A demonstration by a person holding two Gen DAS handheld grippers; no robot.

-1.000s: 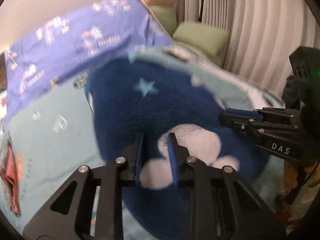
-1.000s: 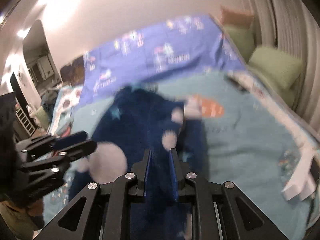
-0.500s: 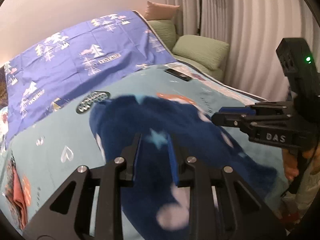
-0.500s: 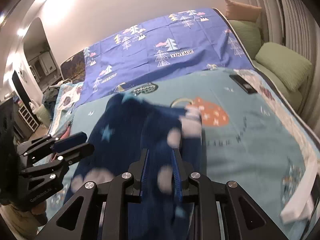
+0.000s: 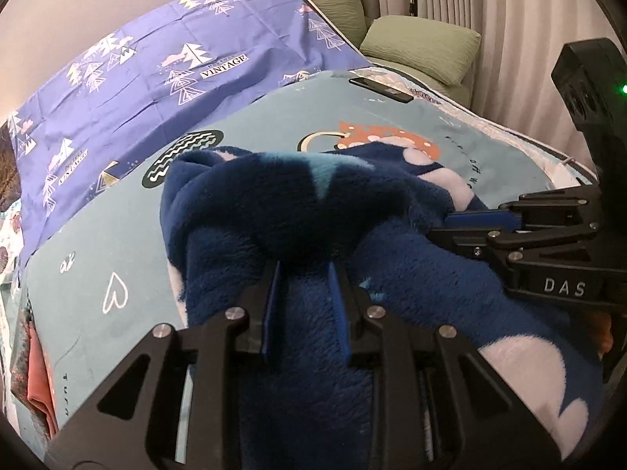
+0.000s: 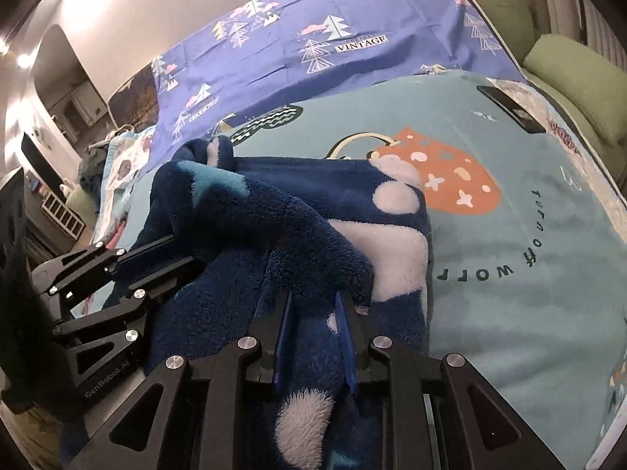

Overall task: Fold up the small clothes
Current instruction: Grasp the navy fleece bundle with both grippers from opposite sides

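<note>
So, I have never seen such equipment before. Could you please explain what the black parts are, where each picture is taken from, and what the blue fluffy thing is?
There is no robot here. A person holds one black two-finger gripper in each hand, and each gripper carries a wide-angle camera looking forward along its fingers. One picture comes from the left gripper, the other from the right gripper; each camera also sees the other gripper from the side.

The surface is a bed covered by a light blue blanket with cartoon prints, and behind it a purple sheet printed with white trees. A flat black rectangular device lies near the blanket's far edge; I cannot tell what it is.

The dark blue fleece garment with white patches lies bunched on the blanket. Both grippers are closed on its fabric, apparently folding it.
</note>
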